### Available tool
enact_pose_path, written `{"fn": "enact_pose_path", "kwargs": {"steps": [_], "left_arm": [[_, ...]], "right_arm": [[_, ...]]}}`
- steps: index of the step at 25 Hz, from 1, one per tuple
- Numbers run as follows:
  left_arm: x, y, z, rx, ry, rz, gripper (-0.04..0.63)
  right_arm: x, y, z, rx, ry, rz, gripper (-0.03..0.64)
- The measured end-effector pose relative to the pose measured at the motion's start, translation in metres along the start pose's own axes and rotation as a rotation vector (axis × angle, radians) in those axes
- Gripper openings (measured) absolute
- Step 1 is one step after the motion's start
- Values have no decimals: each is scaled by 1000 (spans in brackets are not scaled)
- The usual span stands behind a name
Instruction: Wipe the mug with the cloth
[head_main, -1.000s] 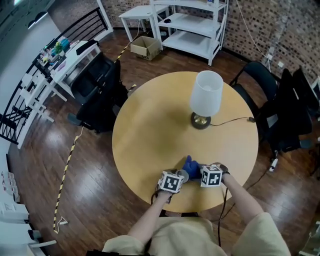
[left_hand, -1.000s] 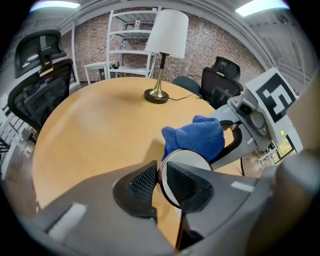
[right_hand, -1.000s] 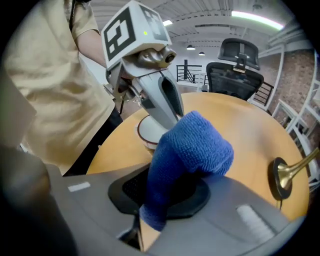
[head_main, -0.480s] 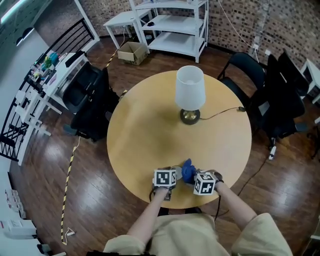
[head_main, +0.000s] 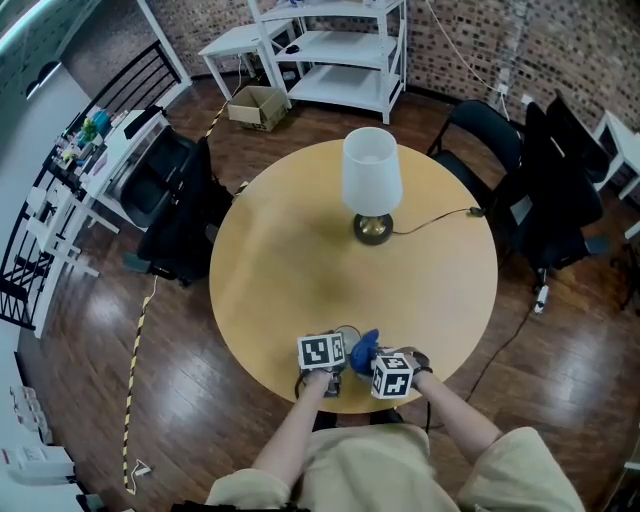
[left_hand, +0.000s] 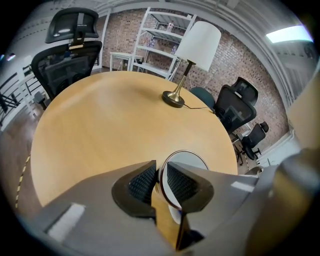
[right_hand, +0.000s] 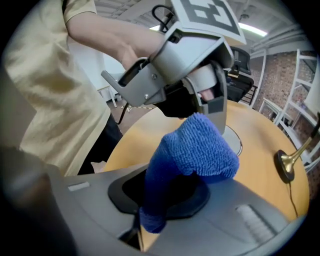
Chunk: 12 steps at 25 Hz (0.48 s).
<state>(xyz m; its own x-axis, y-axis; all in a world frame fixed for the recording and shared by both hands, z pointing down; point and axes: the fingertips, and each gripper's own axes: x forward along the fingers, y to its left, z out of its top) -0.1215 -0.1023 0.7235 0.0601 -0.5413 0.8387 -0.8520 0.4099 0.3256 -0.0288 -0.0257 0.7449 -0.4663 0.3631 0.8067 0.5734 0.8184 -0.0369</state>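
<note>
The mug (left_hand: 190, 159) stands at the near edge of the round table (head_main: 300, 250), its rim wall pinched between the nearly closed jaws of the left gripper (left_hand: 159, 175), one pad inside and one outside. Just to its right, the blue cloth (right_hand: 192, 152) is clamped in the right gripper (right_hand: 167, 197) and bulges out toward the mug; I cannot tell whether they touch. A lamp (head_main: 371, 180) stands well apart, across the table.
</note>
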Motion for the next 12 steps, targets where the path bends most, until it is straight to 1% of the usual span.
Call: {"fn": "enact_pose_path", "kwargs": {"steps": [2, 4, 5, 8, 9, 10, 12], "left_arm": [[-2, 2, 0, 6, 0, 5, 55], [-2, 3, 0, 41, 6, 6, 58], [-2, 2, 1, 73, 10, 2, 60], [0, 0, 1, 205, 24, -24, 54], [1, -1, 0, 227, 25, -39, 52], [0, -1, -1, 229, 20, -56, 52], [-6, -2, 0, 205, -13, -89, 57]], "right_arm": [[5, 4, 5, 0, -5, 5, 67], [9, 8, 10, 10, -14, 10, 67], [11, 10, 11, 16, -21, 12, 67], [7, 11, 9, 52, -48, 2, 69], [2, 10, 4, 75, -58, -10, 69], [-5, 8, -2, 104, -68, -26, 69], [-22, 7, -18, 171, -84, -59, 69]]}}
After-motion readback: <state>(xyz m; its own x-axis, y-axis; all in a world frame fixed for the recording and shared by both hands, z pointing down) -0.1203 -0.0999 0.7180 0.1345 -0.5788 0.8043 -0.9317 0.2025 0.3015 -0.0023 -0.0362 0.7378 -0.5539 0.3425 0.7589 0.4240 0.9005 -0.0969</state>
